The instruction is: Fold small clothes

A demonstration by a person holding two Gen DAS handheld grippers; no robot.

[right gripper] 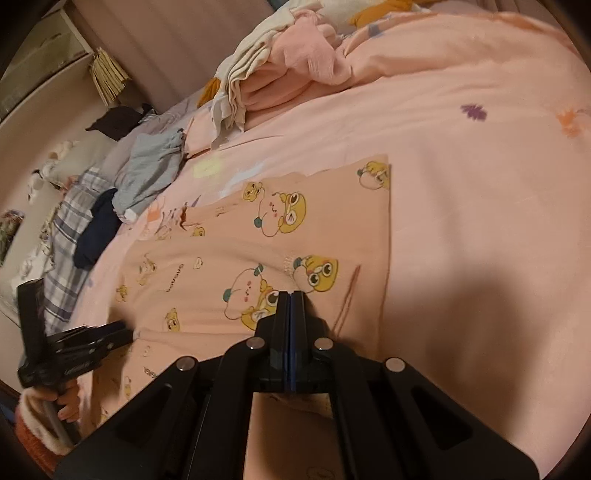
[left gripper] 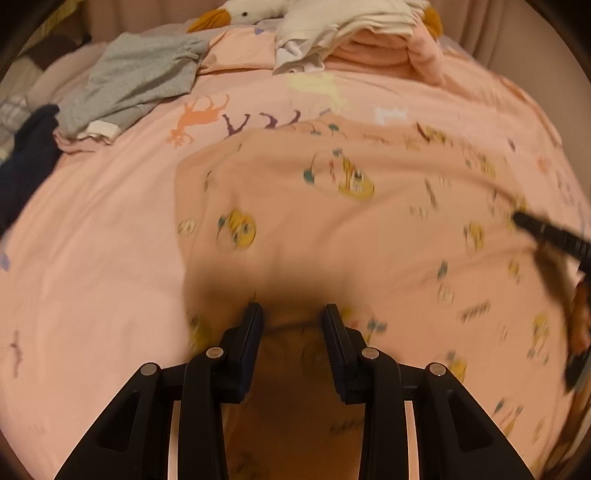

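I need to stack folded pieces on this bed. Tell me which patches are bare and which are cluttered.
Bare: the wide stretch of pink bedspread right of the cartoon-print garment, below the pink-and-white pile. A second strip lies left of that garment in the left wrist view, below the grey garment and navy garment. Crowded: the far edge, with those clothes and the plush goose.

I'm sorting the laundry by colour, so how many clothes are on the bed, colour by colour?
Pink cartoon-print garment: 1
Grey garment: 1
Navy garment: 1
White or cream pieces in the far pile: cannot count, bunched
Pink folded pile: cannot count
Total told apart: 3
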